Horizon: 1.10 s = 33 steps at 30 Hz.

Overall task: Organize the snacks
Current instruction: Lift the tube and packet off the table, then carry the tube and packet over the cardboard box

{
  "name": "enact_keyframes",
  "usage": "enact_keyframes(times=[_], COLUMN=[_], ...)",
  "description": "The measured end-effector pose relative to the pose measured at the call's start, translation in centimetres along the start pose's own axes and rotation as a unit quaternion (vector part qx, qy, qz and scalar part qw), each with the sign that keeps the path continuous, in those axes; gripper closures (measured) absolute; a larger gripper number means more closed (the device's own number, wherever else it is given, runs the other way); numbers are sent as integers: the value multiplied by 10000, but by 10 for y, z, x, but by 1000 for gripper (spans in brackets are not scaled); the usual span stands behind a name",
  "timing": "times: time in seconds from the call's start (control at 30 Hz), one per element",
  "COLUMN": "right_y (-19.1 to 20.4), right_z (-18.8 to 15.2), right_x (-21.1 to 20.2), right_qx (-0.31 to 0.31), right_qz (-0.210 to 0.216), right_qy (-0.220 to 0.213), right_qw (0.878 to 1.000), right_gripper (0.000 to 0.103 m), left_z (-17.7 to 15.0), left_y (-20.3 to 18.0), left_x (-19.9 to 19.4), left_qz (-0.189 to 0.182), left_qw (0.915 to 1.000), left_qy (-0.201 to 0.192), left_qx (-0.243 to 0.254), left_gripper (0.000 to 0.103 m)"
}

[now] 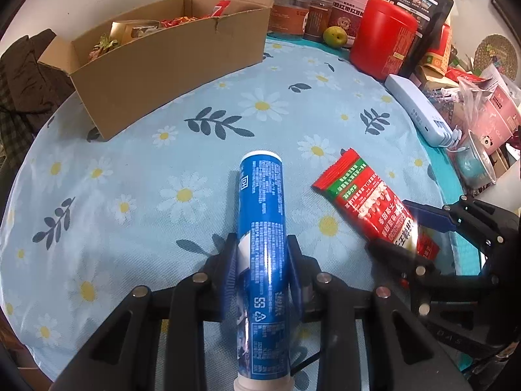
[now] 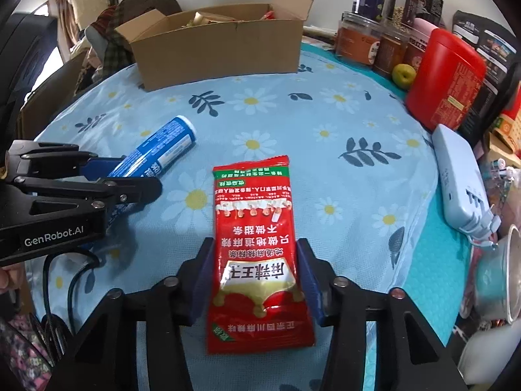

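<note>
your left tool (image 1: 262, 254) is clamped on the blue tube (image 1: 260, 228), which runs up the lower middle of the left wrist view, its far end resting on the daisy-print cloth (image 1: 130, 195) over the worktop. your right tool (image 2: 254, 260) has its pads against both edges of the red snack packet (image 2: 257, 254), lying flat in the centre of the right wrist view. the cardboard box (image 1: 169, 65) with snacks inside sits at the upper left of the left view, well apart from both. a red canister (image 1: 384, 39) and jars stand at the upper right
</note>
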State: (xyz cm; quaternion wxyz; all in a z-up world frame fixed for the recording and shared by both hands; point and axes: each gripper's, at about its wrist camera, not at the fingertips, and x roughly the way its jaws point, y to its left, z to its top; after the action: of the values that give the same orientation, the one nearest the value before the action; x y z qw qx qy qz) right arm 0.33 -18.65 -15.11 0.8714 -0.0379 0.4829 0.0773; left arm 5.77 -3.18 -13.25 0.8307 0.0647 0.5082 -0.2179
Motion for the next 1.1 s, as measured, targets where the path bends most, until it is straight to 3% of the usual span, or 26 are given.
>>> enact_keyframes(times=[0.27, 0.43, 0.73, 1.1], right_y=[-8, -3, 16, 32], right_z=[-2, -2, 14, 46], right_x=[-14, -29, -65, -93], right_qx=[312, 424, 370, 107], right_qz=[329, 482, 557, 807], right_qy=[-132, -254, -734, -1313], right_qw=[9989, 9976, 9951, 9880], right_gripper=[57, 57, 57, 57], left_z=[-9, -11, -5, 8], left_y=[4, 9, 13, 24], left_x=[-11, -25, -66, -114], left_qz=[-145, -267, -511, -477], left_qw=[9998, 9992, 9961, 9880], left_qy=[41, -159, -695, -1464], left_qx=[-162, -243, -164, -152], left_gripper=[75, 75, 75, 75])
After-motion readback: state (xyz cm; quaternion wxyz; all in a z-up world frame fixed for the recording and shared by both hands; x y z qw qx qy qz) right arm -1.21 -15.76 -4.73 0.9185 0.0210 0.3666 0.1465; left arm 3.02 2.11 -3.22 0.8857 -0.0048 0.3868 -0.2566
